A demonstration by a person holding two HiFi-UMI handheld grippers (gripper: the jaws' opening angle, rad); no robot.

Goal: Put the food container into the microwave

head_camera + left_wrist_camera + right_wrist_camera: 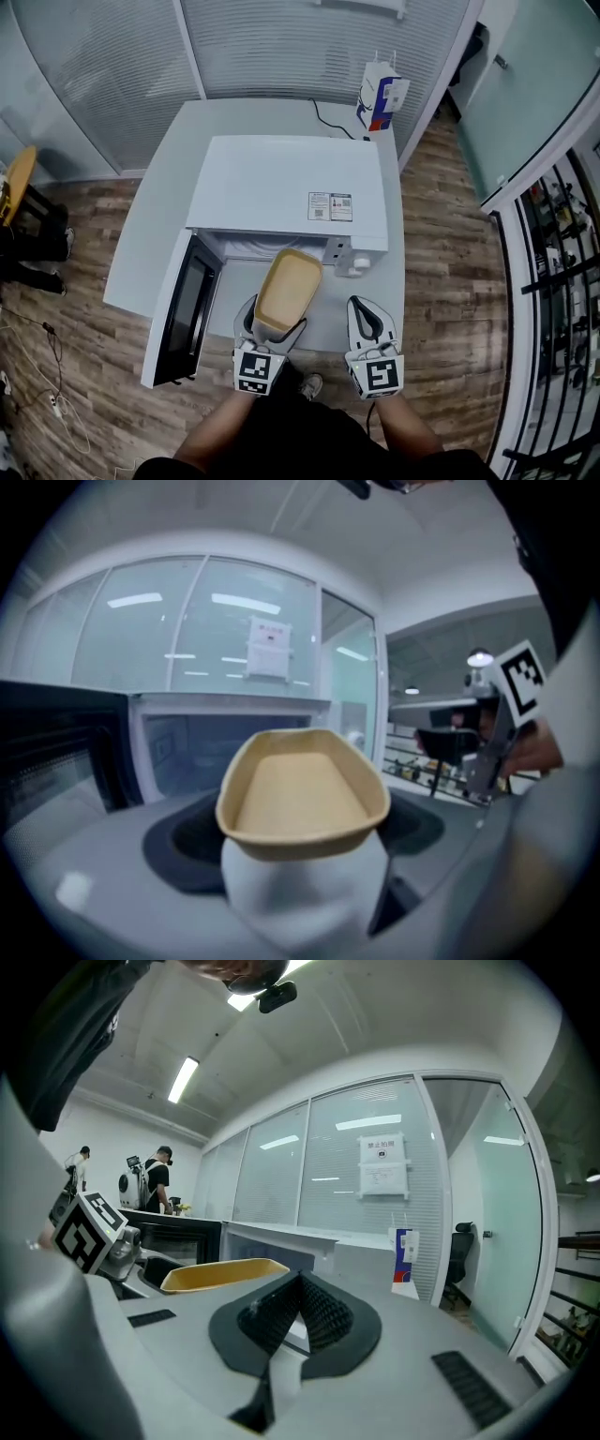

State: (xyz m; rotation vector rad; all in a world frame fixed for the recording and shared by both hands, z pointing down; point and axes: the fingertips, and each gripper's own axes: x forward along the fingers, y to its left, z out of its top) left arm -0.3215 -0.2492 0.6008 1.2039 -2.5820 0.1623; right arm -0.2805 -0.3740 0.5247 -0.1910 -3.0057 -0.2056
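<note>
A tan, empty food container hangs level in front of the white microwave, and my left gripper is shut on its near end. The microwave door stands swung open to the left. In the left gripper view the container sits above the white fingers, and the open cavity lies straight behind it. My right gripper hovers to the right of the container, shut, with nothing between its black pads. In the right gripper view the container shows at left.
The microwave stands on a grey table. A white, blue and red carton is at the table's back right, beside a black cable. A small white object sits by the microwave's front right corner. Glass walls surround the table.
</note>
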